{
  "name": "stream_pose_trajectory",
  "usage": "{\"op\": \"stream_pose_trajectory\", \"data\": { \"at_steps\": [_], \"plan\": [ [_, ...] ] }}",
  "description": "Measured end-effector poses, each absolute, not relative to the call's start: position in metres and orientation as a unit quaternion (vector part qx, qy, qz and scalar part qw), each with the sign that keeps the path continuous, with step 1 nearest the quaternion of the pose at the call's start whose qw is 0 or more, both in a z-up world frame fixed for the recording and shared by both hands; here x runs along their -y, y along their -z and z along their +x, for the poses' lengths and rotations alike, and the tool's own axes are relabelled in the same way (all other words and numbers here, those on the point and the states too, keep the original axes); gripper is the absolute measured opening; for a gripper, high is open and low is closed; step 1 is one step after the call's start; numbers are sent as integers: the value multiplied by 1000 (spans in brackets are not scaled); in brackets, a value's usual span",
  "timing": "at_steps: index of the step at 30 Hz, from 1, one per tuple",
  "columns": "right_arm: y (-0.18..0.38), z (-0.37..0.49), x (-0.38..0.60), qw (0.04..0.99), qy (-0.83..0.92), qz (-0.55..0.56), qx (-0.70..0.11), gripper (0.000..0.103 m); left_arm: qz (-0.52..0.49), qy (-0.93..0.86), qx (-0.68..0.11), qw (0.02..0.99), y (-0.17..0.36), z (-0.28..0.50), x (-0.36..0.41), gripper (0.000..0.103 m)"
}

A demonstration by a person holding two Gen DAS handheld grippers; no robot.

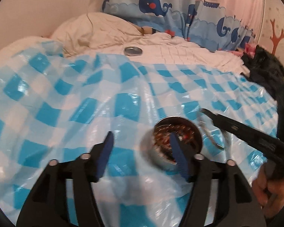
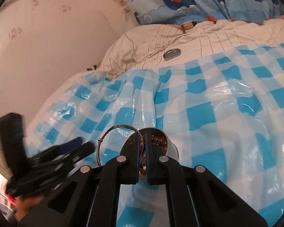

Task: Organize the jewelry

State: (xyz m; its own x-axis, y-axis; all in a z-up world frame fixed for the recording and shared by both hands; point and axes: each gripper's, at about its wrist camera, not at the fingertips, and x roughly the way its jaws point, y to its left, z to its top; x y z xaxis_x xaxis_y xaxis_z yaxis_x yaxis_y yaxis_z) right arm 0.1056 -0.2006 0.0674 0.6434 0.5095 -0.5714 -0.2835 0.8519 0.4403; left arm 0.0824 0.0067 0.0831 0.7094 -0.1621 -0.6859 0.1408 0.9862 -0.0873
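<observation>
My right claw [image 2: 141, 138], fingers nearly together, pinches a silver bangle [image 2: 111, 130] above the round tin [image 2: 170, 147] of tangled jewelry on the bed's checkered plastic sheet [image 2: 208, 102], my left claw [image 1: 140, 141] spread wide; the bangle may slip, or snag the tin's rim.
</observation>
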Motion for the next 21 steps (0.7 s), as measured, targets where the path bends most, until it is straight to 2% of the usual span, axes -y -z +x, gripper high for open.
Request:
{"op": "stream_pose_trajectory", "data": {
  "at_steps": [2,4,8,10,13,21],
  "plan": [
    [-56,117,188,891,-211,130,-379,10,-11,76,-371,926,-84,77,-10,74],
    [-52,119,188,889,-201,125,-391,29,-8,74,-373,925,-84,73,-11,78],
    [-64,92,202,902,-184,110,-375,43,11,72,-375,924,-83,67,-3,90],
    [-69,69,212,911,-171,108,-359,70,21,70,-377,924,-82,65,3,94],
    [-68,39,227,934,-121,98,-321,85,26,66,-381,922,-78,62,15,95],
    [-54,49,245,926,-66,129,-349,92,55,59,-398,914,-61,62,36,95]
  ]
}}
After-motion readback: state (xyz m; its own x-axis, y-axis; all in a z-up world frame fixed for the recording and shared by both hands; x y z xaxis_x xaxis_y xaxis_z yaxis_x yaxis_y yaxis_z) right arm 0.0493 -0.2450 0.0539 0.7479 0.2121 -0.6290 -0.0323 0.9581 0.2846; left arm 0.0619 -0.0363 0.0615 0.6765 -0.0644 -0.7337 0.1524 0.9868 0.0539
